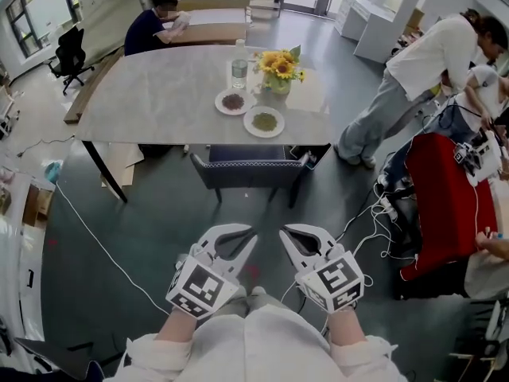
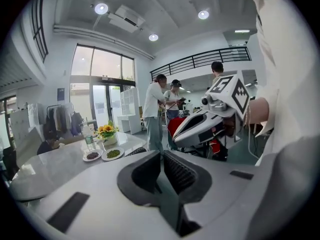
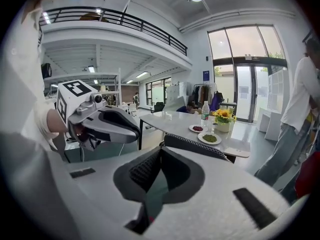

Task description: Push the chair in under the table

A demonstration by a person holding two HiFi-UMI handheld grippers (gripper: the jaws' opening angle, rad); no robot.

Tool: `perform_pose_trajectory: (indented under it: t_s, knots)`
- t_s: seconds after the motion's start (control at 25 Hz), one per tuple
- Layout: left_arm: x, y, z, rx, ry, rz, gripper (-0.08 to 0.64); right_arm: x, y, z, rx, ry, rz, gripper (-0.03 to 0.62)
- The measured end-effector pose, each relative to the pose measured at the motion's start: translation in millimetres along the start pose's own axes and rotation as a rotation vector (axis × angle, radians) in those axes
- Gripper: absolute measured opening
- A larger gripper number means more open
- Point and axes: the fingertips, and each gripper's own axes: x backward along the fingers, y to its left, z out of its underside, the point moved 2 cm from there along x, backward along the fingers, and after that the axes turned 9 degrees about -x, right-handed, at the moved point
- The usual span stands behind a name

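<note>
Holds left tongs and right tongs shut tight on nothing, side by side, well short of the chair. Finds that chair at the near edge of the counter, toward its right corner, seat seemingly mostly beneath, backrest just outside the edge. If pressed off-centre with closed tips, could skew the chair into a counter leg, or slip off the rounded backrest. With too hard a shove, could jolt the counter, rattle the nearer plate by the near edge, and topple the bottle or sunflower vase toward the far edge. Could also snag the floor cables off the right side.
</note>
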Motion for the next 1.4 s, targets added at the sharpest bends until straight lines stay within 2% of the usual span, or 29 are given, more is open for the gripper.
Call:
perform_pose_trajectory:
  t_s: [0.24,0.48,0.68,0.84,1.24,1.4]
  knots:
    - [-15.8,-7.7,-8.7,0.025,-0.008,0.021,0.032,1.8,-3.0,-6.0,0.044,0.041,-0.062,0.002]
    - [-21.2,-13.3,-11.1,0.108,-0.022,0.026,0.028,17.6,-17.9,-10.0,0.076,0.061,-0.09,0.002]
    - [-25.0,-15.2,-8.5,0.111,-0.012,0.022,0.028,30.7,-16.6,-8.4,0.137,0.122,-0.118,0.002]
    - [-32.7,-22.4,-13.4,0.108,-0.018,0.04,0.028,34.9,-15.7,-7.0,0.137,0.127,-0.131,0.002]
    - [-36.6,-27.9,-14.9,0.117,-0.016,0.05,0.028,30.9,-3.1,-10.1,0.219,0.139,-0.163,0.002]
    - [-30.0,-28.7,-14.8,0.129,-0.012,0.043,0.028,30.1,1.8,-11.0,0.204,0.118,-0.159,0.002]
